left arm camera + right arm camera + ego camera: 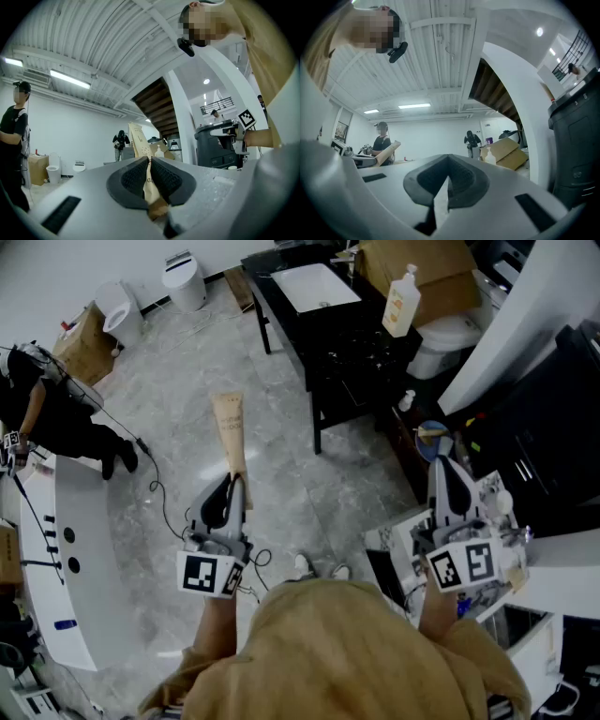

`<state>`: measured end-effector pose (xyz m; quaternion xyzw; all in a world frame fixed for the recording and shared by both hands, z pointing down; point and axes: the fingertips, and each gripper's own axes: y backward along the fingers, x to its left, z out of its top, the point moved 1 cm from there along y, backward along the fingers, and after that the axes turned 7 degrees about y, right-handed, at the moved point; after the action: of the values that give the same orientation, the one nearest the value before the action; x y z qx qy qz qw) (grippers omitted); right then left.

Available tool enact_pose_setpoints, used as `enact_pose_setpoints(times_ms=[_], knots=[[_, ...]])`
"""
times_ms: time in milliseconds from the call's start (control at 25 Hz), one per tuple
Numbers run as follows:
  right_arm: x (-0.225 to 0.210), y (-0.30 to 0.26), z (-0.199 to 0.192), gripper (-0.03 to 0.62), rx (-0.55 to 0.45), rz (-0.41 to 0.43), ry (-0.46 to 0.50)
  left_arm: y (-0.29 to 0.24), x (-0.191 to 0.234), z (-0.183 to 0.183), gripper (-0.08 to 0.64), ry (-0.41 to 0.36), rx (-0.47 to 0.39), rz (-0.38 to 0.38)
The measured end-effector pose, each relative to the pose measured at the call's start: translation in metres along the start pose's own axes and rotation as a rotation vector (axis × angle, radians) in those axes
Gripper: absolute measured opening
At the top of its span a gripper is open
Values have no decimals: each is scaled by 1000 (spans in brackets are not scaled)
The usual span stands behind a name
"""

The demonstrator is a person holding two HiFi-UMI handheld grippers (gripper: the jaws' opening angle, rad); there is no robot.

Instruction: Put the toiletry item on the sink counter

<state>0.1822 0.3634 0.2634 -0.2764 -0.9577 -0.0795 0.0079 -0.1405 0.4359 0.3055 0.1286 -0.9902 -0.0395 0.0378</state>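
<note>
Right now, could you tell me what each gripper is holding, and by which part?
The left gripper clamps the tan tube by its narrow end; the right gripper holds nothing.

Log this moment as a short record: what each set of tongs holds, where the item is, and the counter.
left tongs: shut on tan tube, gripped at its crimped end
tube position: above the floor, short of the counter
right tongs: shut, empty
sink counter: black, ahead
on counter: pump bottle

Head view looks steeply down at the floor (pixel 187 399); gripper views, close behind their jaws, face across; all share the tube (pixel 228 427)
</note>
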Motion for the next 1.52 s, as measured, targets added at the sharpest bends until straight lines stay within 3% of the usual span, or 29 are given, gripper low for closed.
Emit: enact_pose_setpoints(times_ms=[600,720,1000,1280,1520], knots=[[12,-23,-16,2,17,28,-35,-6,19,-8,21,-1,17,1],[23,-35,-19,2,8,45,-61,-4,32,-13,21,4,28,8],[50,-73,-24,2,36,41,-7,-15,74,-26,21,39,38,-6],[45,-104,-46,2,85,6,-13,-55,93,-42,21,60,75,-63],[12,-171,-75,3,82,15,-39,-124,111,-63,21,49,117,-77]])
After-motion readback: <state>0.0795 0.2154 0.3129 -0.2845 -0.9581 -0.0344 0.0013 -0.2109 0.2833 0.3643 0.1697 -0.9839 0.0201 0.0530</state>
